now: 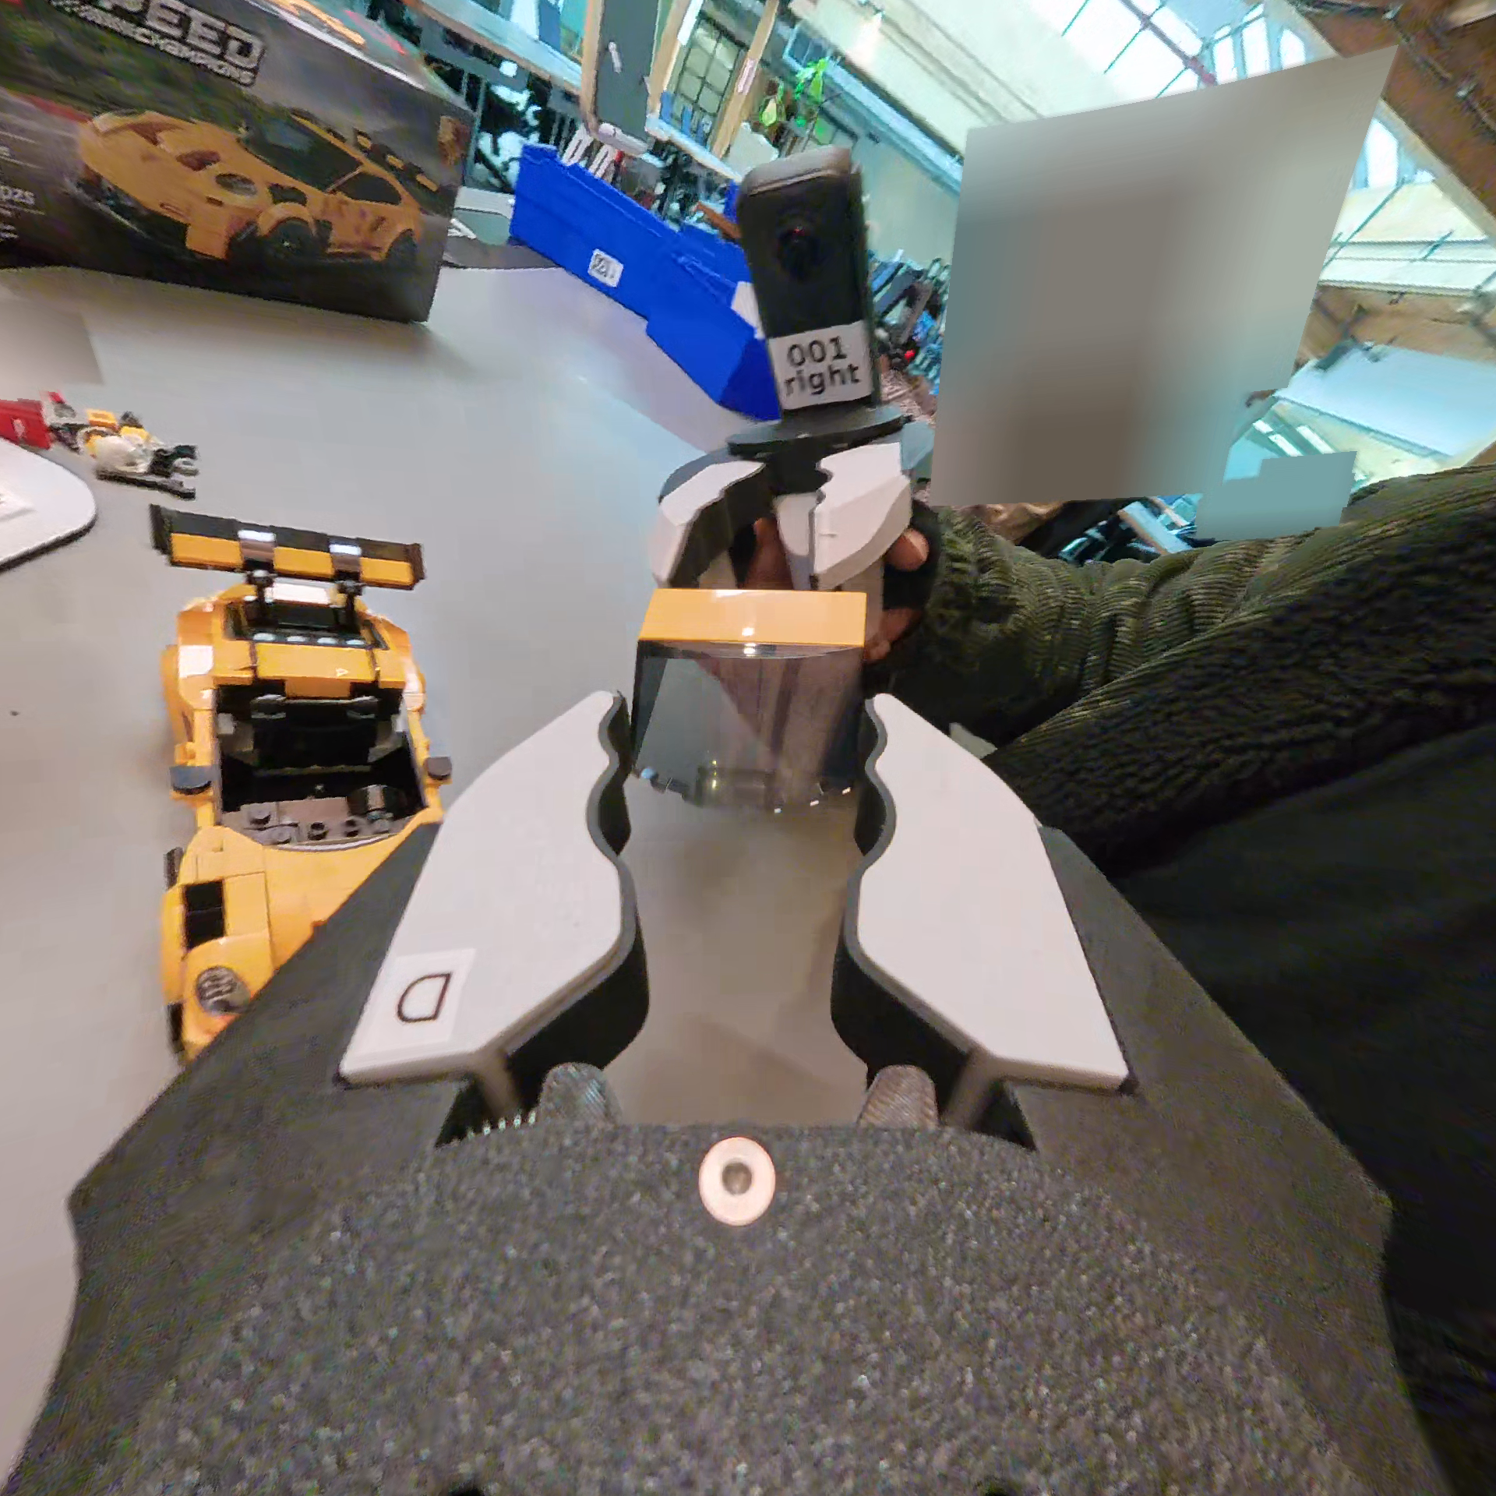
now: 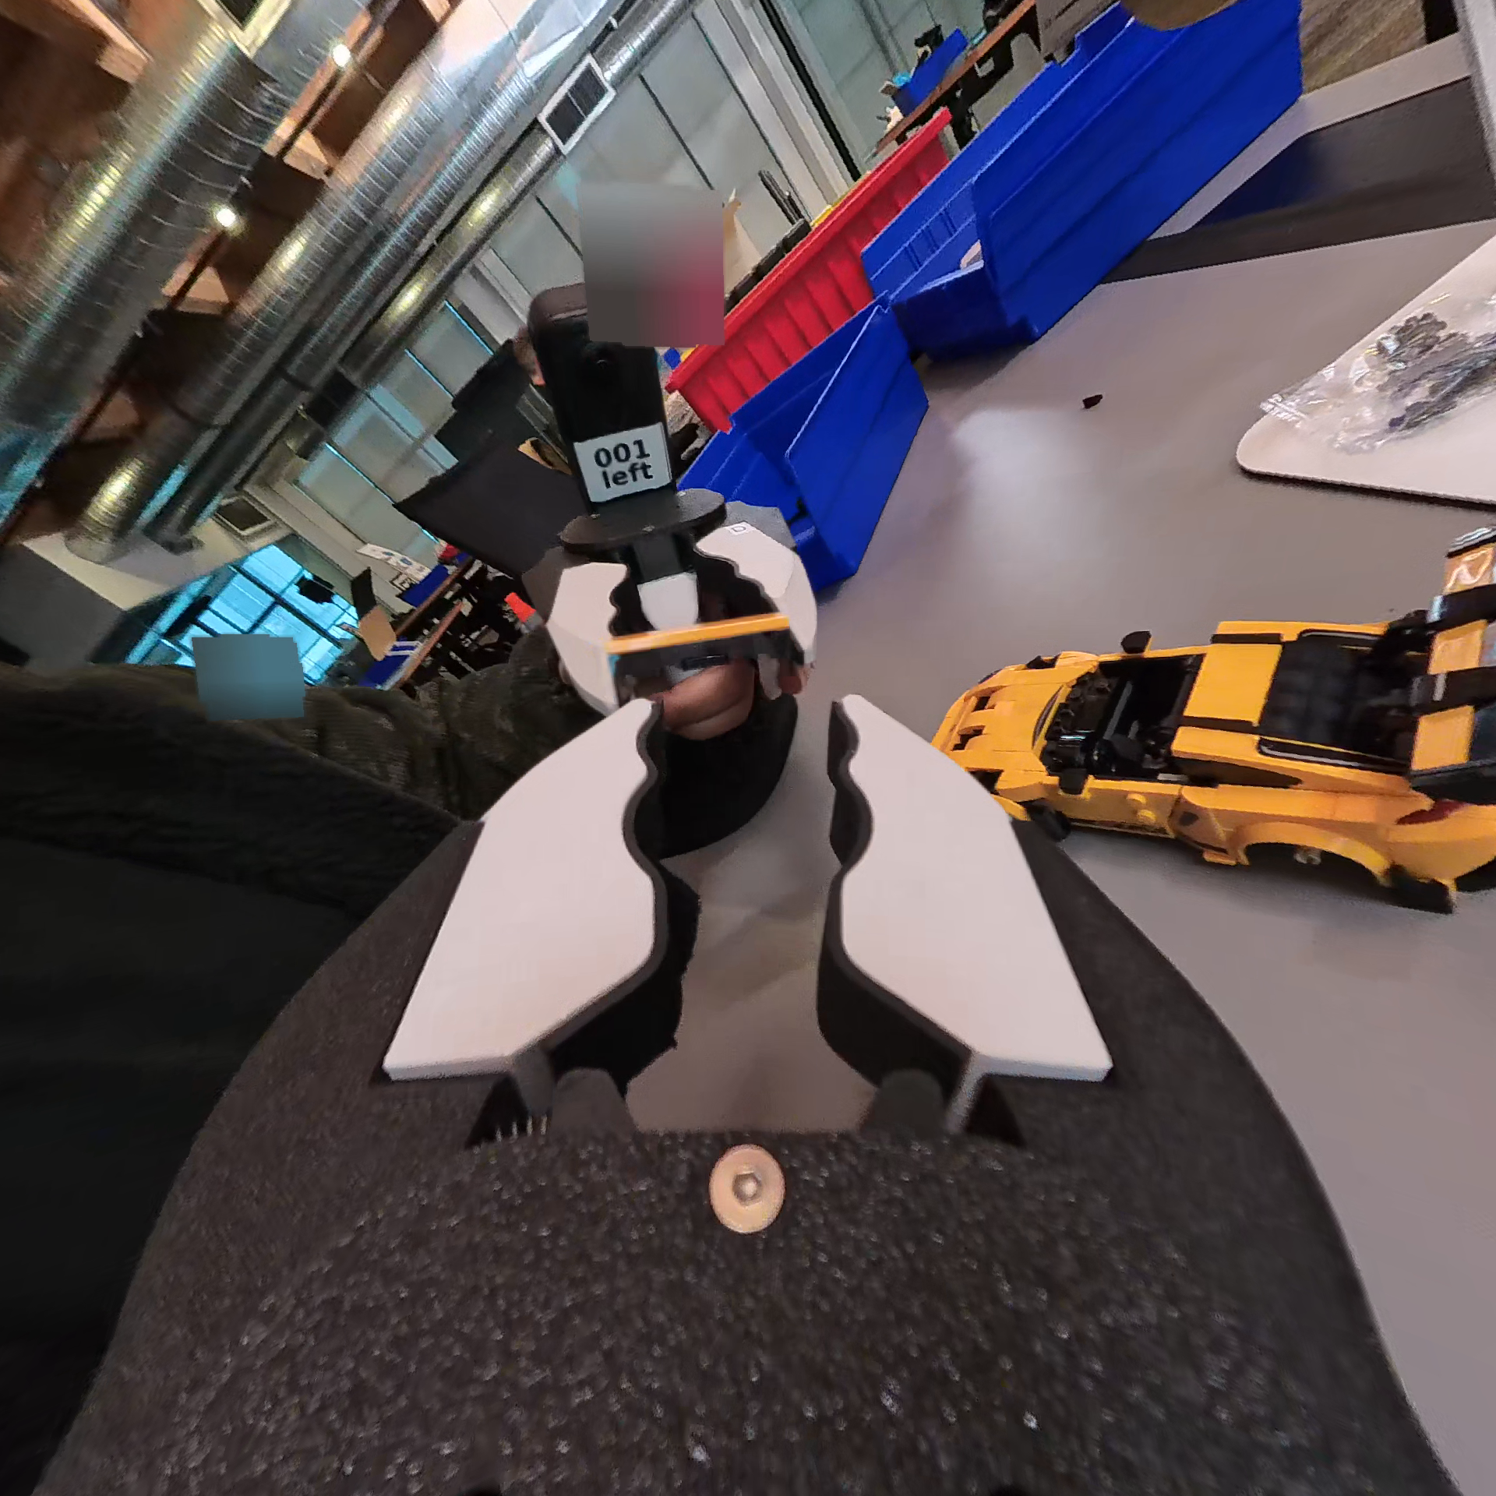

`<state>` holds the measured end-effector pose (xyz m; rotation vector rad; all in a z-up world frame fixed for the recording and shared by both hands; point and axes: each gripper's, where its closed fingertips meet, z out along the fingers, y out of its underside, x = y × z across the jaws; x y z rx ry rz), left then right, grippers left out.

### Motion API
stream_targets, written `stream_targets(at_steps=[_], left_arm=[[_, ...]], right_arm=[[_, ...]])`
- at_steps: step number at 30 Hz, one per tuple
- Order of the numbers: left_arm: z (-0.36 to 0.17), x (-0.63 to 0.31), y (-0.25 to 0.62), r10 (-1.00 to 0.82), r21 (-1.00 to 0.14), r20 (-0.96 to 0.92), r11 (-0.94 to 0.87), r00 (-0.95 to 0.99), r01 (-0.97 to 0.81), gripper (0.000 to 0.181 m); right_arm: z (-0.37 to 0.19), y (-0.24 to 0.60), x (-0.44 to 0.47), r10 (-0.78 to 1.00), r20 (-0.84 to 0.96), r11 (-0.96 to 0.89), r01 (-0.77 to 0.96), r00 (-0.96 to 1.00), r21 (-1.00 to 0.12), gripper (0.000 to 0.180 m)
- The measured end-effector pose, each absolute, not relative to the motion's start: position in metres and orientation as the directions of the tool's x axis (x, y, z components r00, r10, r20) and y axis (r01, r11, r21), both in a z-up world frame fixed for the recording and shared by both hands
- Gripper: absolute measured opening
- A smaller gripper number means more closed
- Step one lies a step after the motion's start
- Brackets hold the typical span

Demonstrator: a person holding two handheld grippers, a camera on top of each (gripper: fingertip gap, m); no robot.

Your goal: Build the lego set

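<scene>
Looked along the left wrist view first. Saw a small heap of loose pieces far left on the grey table, with the dark set box standing behind. Found the yellow car next, flat on the table, nose close to the camera, its middle bare with no roof, its striped wing at the back. Saw the left gripper in the middle, closed part way, both tips pressed on the sides of a smoky see-through window piece with a yellow top. Held that piece up off the table, just beside the car and apart from it. Spotted blue bins farther back. Faced the right gripper just behind the piece, with a dark green sleeve off to the right.

Turned to the right wrist view. Found the right one's two fingers spread apart, with nothing between them. Saw a red bin beyond, then a white mat with a clear bag of dark bits far right.
</scene>
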<state>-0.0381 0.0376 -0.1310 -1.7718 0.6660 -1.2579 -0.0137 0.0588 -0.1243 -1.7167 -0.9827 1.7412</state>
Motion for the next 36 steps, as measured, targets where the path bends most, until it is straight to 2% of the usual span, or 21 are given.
stream_targets(at_steps=[4,7,8,10,17,24,27,36], left_arm=[[-0.146,-0.050,0.053,-0.760,-0.873,0.434,-0.487,0.484,0.020,0.053],[-0.165,-0.068,0.073,-0.699,-0.894,0.318,-0.446,0.641,-0.043,0.053],[-0.172,-0.073,0.077,-0.679,-0.894,0.289,-0.444,0.675,-0.063,0.053],[-0.182,-0.079,0.083,-0.641,-0.885,0.262,-0.457,0.722,-0.085,0.053],[-0.196,-0.086,0.091,-0.592,-0.889,0.168,-0.436,0.788,-0.138,0.053],[-0.198,-0.088,0.093,-0.574,-0.903,0.103,-0.396,0.812,-0.166,0.053],[-0.198,-0.090,0.093,-0.568,-0.904,0.111,-0.399,0.816,-0.155,0.053],[-0.195,-0.089,0.092,-0.572,-0.913,0.104,-0.379,0.814,-0.150,0.053]], right_arm=[[-0.131,0.068,-0.011,0.847,-0.532,-0.526,0.146,-0.003,-0.838,0.041],[-0.136,0.077,-0.008,0.883,-0.468,-0.469,0.143,0.040,-0.872,0.038],[-0.137,0.080,-0.007,0.885,-0.463,-0.465,0.136,0.049,-0.875,0.031],[-0.139,0.086,-0.003,0.888,-0.456,-0.460,0.111,0.060,-0.881,0.000],[-0.147,0.102,0.007,0.899,-0.420,-0.430,0.067,0.126,-0.900,0.000],[-0.156,0.123,0.014,0.934,-0.058,-0.120,0.158,0.352,-0.980,0.000],[-0.154,0.124,0.013,0.919,0.030,-0.043,0.177,0.393,-0.983,0.000],[-0.151,0.122,0.013,0.913,0.036,-0.034,0.163,0.406,-0.986,0.000]])
